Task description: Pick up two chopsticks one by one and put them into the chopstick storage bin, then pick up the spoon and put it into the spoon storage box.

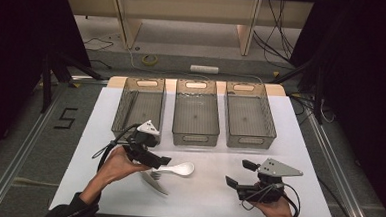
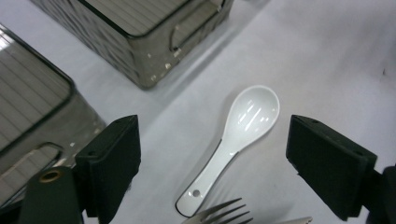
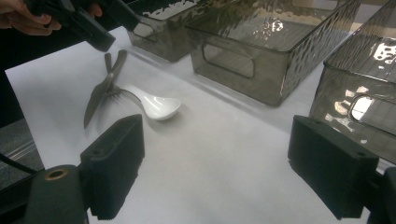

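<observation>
Spoon [image 2: 243, 135] lies white on the desk [image 1: 206, 194], near the middle, touching a fork [image 2: 224, 213]. The left hand-held gripper [image 2: 212, 156] is wide over it; go down on the handle, clear of the fork. The right hand-held gripper [image 3: 215, 175] is wide, holding nothing. Three bins [image 1: 195, 133] at the far side look empty

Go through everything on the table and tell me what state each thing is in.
Left gripper: open, fingers astride the spoon, not touching it.
Right gripper: open, nothing between its fingers.
Spoon: lying flat, bowl up.
Fork: lying flat beside the spoon's handle.
Knife: lying flat by the fork.
Left bin: empty.
Middle bin: empty.
Right bin: empty.
</observation>
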A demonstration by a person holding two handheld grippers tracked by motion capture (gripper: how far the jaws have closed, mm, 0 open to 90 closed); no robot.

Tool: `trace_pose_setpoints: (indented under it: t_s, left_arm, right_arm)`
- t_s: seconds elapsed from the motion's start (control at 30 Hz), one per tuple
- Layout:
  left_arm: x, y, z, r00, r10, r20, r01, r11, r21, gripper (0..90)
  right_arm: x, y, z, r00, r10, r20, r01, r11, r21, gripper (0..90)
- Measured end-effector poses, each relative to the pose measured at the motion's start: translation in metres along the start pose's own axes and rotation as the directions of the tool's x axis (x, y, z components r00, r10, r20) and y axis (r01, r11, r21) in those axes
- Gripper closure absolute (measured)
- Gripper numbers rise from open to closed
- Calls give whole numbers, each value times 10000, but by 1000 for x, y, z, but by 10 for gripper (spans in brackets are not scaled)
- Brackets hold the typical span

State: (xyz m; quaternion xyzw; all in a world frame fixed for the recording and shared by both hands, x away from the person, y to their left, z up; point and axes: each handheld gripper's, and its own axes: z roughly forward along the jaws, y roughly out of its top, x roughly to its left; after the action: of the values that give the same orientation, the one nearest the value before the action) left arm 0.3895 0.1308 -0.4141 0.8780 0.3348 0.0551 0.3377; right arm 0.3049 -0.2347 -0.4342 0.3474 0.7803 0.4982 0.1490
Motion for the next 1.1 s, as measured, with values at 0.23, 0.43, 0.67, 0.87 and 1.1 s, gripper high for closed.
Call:
trace_pose_setpoints:
  t_s: [0.23,0.43,0.67,0.87,1.1]
  left_arm:
    - [-6,0,14,9994,354,18,-354,9949,943,183]
    - [-9,-1,22,9981,611,-26,-600,9868,1507,191]
    - [-7,-1,24,9991,425,-31,-414,9851,1670,203]
    - [-6,0,34,9983,585,-6,-568,9717,2295,214]
    - [-6,4,39,9977,665,137,-678,9655,2515,244]
  right_arm:
    - [1,0,0,10000,11,53,-11,10000,7,196]
    - [3,-1,-2,9999,-35,112,35,10000,14,196]
    - [3,-1,1,10000,-39,43,38,9999,128,197]
    - [3,-1,0,9999,-105,80,104,9999,110,197]
    - [4,-1,0,9999,-117,71,116,9999,116,197]
